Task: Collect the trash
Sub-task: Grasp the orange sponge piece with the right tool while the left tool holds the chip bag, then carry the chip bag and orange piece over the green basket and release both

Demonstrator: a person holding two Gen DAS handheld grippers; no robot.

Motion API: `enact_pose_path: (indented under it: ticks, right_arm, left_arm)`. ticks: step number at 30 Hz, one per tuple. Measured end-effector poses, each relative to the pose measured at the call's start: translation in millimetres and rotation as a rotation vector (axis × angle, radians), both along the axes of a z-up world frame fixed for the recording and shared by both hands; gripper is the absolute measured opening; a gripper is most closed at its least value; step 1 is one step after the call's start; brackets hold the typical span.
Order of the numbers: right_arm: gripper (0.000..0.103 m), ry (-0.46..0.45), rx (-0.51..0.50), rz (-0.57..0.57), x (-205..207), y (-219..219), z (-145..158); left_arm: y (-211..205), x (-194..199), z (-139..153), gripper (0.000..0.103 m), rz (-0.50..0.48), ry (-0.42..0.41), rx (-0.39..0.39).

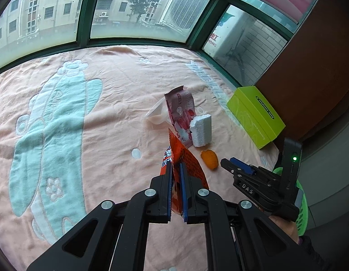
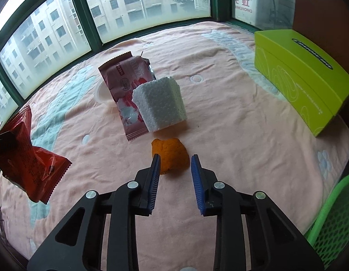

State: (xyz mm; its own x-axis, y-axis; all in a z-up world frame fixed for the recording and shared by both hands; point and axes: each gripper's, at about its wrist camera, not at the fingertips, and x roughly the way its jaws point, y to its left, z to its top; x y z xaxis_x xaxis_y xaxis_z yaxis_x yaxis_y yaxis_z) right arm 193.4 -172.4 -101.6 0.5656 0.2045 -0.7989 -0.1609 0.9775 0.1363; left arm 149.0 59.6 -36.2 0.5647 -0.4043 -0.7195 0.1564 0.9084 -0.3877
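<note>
My left gripper [image 1: 176, 168] is shut on an orange-red snack wrapper [image 1: 185, 158] and holds it above the pink blanket; the wrapper also shows at the left of the right wrist view [image 2: 27, 158]. My right gripper [image 2: 175, 160] is open, its fingers on either side of an orange peel [image 2: 171, 152], close above the blanket; it also shows in the left wrist view [image 1: 238, 166]. Beyond the peel [image 1: 209, 159] lie a white foam block [image 2: 159, 105], a pink wrapper [image 2: 127, 85] and a clear plastic cup [image 2: 102, 93].
A lime-green tissue box [image 2: 298, 76] stands at the right on the blanket [image 2: 242, 135]. A green mesh basket [image 2: 332, 225] sits at the lower right off the blanket's edge. Green-framed windows [image 1: 84, 11] run along the far side. A brown panel [image 1: 310, 67] rises at the right.
</note>
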Motion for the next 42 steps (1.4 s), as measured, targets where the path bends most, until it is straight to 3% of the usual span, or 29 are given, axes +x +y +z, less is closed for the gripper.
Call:
enact_pose_path:
  ticks: [2,9,17,19,20,26,42]
  right_arm:
    - [0.031,0.010,0.017,0.001,1.5,0.3,-1.7]
    - [0.057,0.017,0.002,0.005,11.2,9.2,-9.4]
    - [0.057,0.059,-0.025,0.002,27.2,16.5,-27.9]
    - [0.052,0.051,-0.032,-0.002,26.2,16.1,-28.4]
    - [0.044,0.050,-0.030,0.001,25.5,15.7,-28.4]
    - [0.035,0.047,0.010,-0.007,16.6,7.0,-21.3]
    - [0.034,-0.033,0.023,-0.121,-73.1,-54.2,31.5]
  left_arm:
    - [0.2,-1.1,1.7,0.007,-0.001,-0.004,-0.001]
    - [6.9,1.2,1.5,0.007,0.009,-0.002,0.000]
    - [9.2,8.0,-6.0,0.007,0.012,0.019,-0.004]
    - [8.6,9.0,-7.2,0.007,0.011,0.024,-0.004]
    - [7.9,9.5,-7.6,0.007,0.010,0.024,-0.004]
    - [1.5,8.5,-6.9,0.007,-0.002,0.024,-0.004]
    - [-66.5,-3.5,14.7,0.007,-0.146,-0.023,-0.027]
